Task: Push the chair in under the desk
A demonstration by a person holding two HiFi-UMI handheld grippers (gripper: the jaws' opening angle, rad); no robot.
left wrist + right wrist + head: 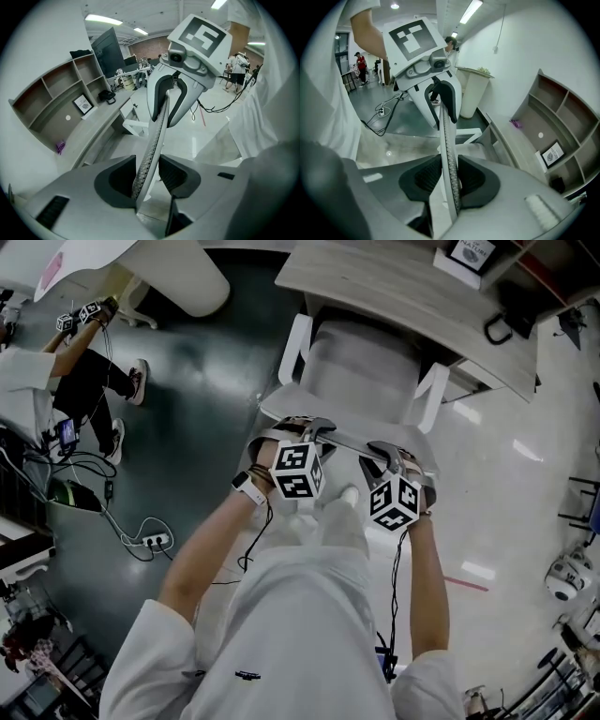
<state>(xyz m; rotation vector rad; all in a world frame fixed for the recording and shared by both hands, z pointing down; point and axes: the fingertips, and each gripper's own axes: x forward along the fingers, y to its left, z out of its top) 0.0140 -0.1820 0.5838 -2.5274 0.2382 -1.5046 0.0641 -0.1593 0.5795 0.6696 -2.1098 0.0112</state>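
Mesh chair back [158,123], thin, curved, sits clamped in left hand-held gripper [148,174] and right hand-held gripper [451,180].

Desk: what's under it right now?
Only the front edge of the chair seat appears tucked under the desk; its armrests and backrest are outside. The desktop hides everything deeper, so the legroom cannot be seen.

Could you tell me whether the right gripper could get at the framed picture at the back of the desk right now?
Probably not: the right gripper is clamped on the backrest, and the chair stands between the person and the desk, so the framed picture looks beyond reach.
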